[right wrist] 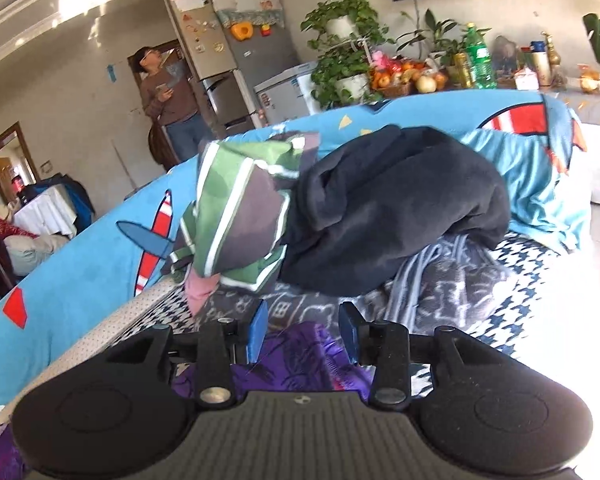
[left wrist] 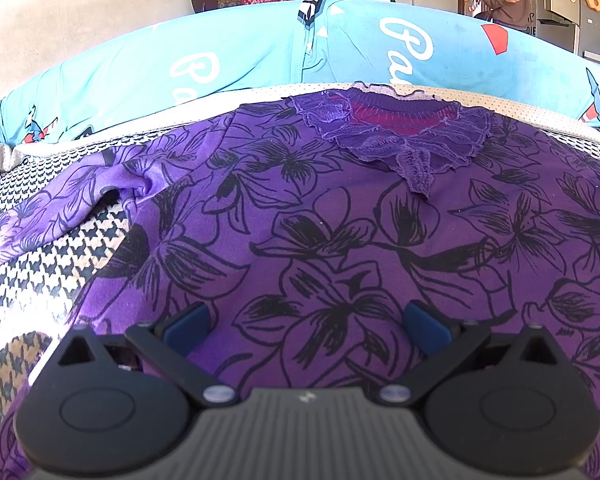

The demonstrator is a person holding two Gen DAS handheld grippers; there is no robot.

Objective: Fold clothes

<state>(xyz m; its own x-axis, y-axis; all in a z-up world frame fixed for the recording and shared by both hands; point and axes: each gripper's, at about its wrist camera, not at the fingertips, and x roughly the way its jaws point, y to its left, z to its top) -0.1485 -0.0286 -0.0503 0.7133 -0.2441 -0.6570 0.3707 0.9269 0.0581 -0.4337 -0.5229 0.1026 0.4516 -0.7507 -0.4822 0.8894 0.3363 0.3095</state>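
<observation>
A purple garment (left wrist: 340, 240) with black flower outlines lies spread flat on the houndstooth seat cover (left wrist: 40, 280). Its lace collar (left wrist: 400, 136) points away from me and one sleeve (left wrist: 80, 200) lies crumpled at the left. My left gripper (left wrist: 306, 328) hovers low over the garment's middle, jaws wide open and holding nothing. In the right wrist view an edge of the same purple cloth (right wrist: 300, 348) lies between and under the blue pads of my right gripper (right wrist: 304, 332). The pads stand apart and do not press on the cloth.
A pile of clothes sits just beyond the right gripper: a green striped piece (right wrist: 240, 208), a black fleece (right wrist: 400, 208) and a grey patterned one (right wrist: 440, 280). A blue printed blanket (left wrist: 240, 52) covers the sofa back. A person (right wrist: 168, 100) stands by the fridge (right wrist: 220, 60).
</observation>
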